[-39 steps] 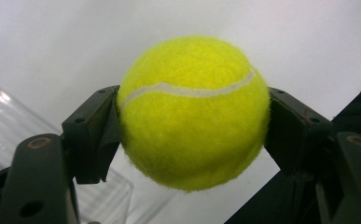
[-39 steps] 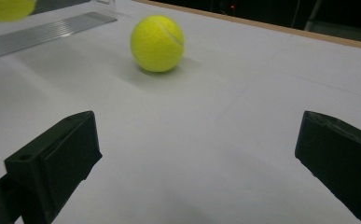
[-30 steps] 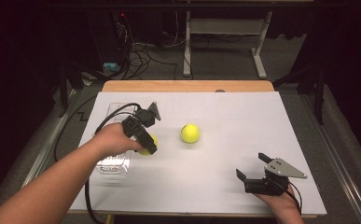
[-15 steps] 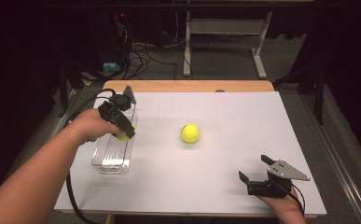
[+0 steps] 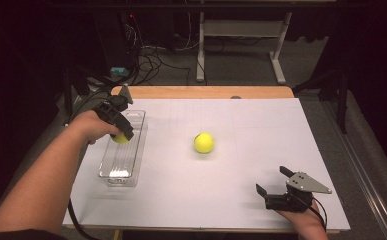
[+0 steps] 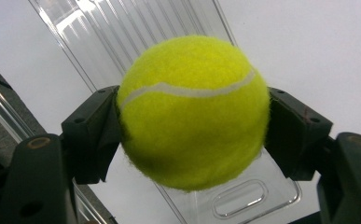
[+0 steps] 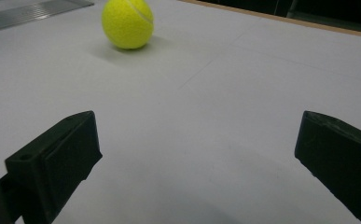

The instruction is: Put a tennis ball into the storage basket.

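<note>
My left gripper is shut on a yellow tennis ball and holds it above a clear plastic tray at the table's left side. The held tennis ball hangs over the tray's far half. A second tennis ball lies loose near the middle of the white table; the right gripper view has this second ball at its top left. My right gripper rests near the front right corner, jaws wide apart with nothing between them, the ball well ahead of it.
The white table top has a wooden strip along its far edge. Beyond it are dark floor, cables and a white table frame. My left gripper's cable trails off the front left edge.
My left gripper has carried its tennis ball leftward from beside the loose ball to above the clear tray. The right gripper and the loose ball have stayed put.
</note>
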Motion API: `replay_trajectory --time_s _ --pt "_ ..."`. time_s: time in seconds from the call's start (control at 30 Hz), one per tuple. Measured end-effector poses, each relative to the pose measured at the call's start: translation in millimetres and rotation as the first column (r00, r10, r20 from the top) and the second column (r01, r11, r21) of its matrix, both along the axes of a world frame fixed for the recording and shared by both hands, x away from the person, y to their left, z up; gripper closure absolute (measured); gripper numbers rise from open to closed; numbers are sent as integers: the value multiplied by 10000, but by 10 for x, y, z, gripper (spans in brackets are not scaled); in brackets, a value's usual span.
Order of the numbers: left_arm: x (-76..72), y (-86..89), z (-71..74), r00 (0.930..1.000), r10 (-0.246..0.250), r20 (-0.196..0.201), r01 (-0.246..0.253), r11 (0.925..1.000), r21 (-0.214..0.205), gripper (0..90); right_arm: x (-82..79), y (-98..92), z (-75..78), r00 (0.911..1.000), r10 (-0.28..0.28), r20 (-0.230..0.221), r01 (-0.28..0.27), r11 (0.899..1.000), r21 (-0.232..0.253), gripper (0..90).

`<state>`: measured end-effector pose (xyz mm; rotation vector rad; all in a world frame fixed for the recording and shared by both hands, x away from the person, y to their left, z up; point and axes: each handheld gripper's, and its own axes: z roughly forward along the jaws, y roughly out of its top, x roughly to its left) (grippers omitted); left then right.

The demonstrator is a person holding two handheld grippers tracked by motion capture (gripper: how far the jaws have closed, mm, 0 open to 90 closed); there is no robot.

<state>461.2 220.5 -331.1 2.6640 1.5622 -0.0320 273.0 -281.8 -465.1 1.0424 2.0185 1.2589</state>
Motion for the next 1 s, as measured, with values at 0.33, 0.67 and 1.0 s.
replay_trajectory --time_s 0.33,0.67,1.0 --pt "61 -31 -283 9996 161 -220 -155 9994 296 265 -4 20 -6 10000 55 18 -55 10000 -79 6" --pt "53 0 -236 9989 397 237 -401 9990 187 163 -6 23 -6 10000 52 -7 -52 10000 -61 8" --pt "-121 -164 -88 9989 -99 458 104 9999 -117 7 -1 29 -5 10000 28 4 -28 10000 -77 8"
